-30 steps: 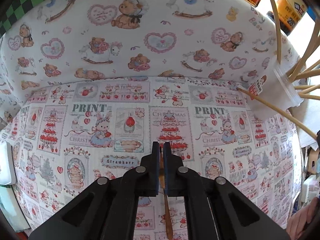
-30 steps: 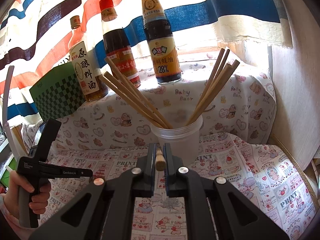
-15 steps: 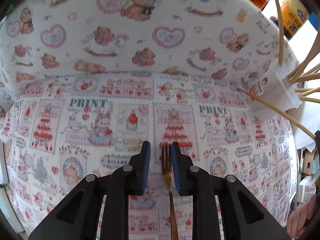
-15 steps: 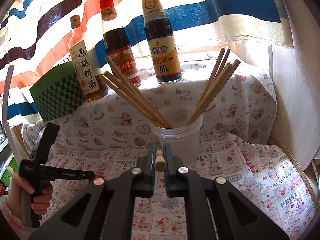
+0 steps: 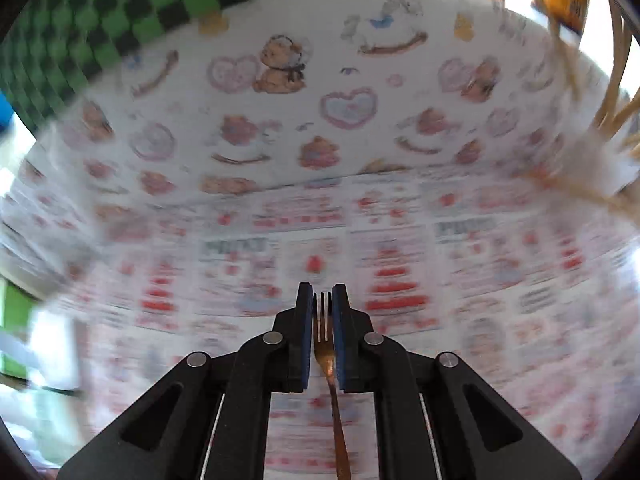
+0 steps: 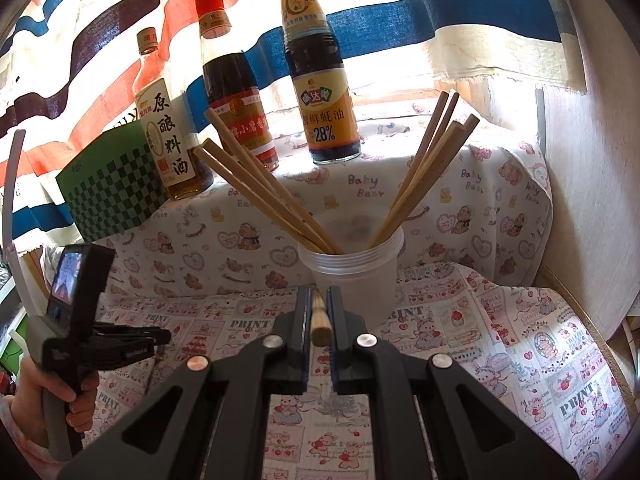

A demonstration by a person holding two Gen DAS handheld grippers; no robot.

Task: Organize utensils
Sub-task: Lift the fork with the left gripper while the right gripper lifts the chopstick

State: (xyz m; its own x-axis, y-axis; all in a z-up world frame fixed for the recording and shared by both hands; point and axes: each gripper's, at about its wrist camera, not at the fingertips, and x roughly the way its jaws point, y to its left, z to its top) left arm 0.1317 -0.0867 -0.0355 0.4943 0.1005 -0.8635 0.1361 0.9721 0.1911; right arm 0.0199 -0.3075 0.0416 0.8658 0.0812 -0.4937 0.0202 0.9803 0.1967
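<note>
My left gripper is shut on a copper-coloured fork, tines forward between the pads, handle trailing down; it is lifted above the printed cloth, and the view is blurred. It also shows in the right wrist view at the far left. My right gripper is shut on a wooden chopstick, its blunt end towards the camera, just in front of a clear plastic cup that holds several chopsticks.
Three sauce bottles and a green checkered box stand on the raised ledge behind the cup. A wooden wall closes the right side. The cup's chopsticks lean at the left wrist view's right edge.
My left gripper opened over the fork, then closed on it and lifted it, tilting up. My right gripper and its chopstick have stayed still.
</note>
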